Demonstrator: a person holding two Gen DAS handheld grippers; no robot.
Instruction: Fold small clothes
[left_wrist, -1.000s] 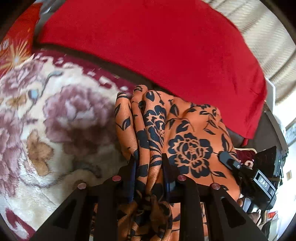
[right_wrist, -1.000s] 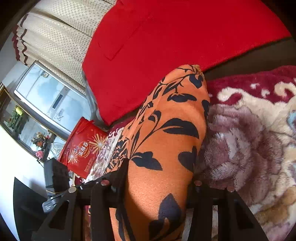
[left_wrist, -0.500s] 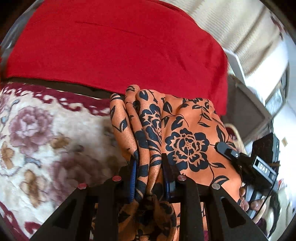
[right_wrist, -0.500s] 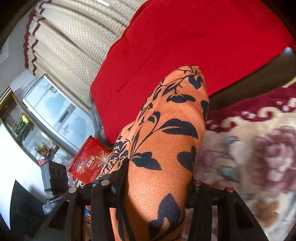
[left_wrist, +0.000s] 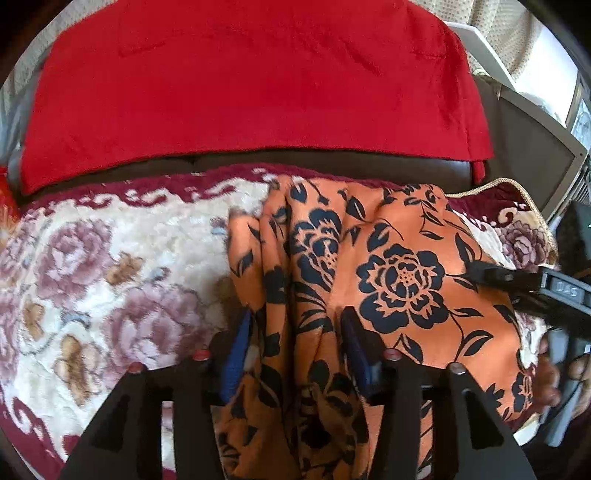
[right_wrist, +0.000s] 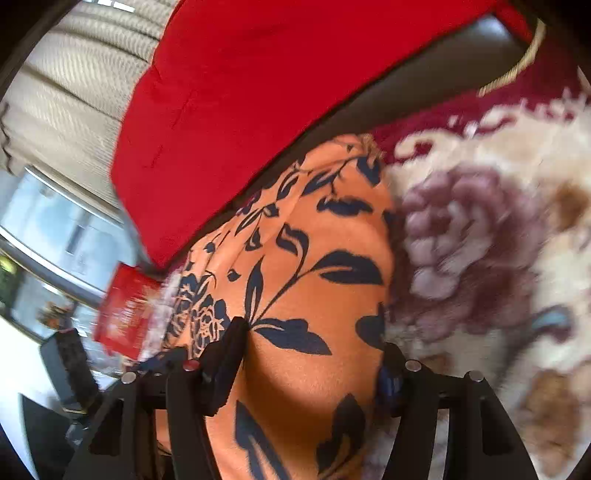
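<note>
On the flowered blanket (left_wrist: 110, 266) that covers the seat, an orange cloth (left_wrist: 388, 280) with black roses and leaves lies bunched in long folds, its far edge reaching almost to the dark strip at the foot of the red cushion (left_wrist: 251, 85). Close to me, the left gripper (left_wrist: 295, 332) has its two fingers clamped on a gathered pleat of that cloth, the blue pads pressing in from either side. Over on the other side of the blanket, the right gripper (right_wrist: 314, 343) has its fingers spread wider around a thick, smooth hump of the same cloth (right_wrist: 303, 266); fabric fills the whole gap and both fingers touch it, so it looks held. From the left gripper's side, the right tool (left_wrist: 532, 284) shows as a black shape lying against the cloth's edge. Beyond the red cushion hangs a pale curtain (right_wrist: 74, 85), and a red box (right_wrist: 125, 310) stands past the blanket's end, blurred.
</note>
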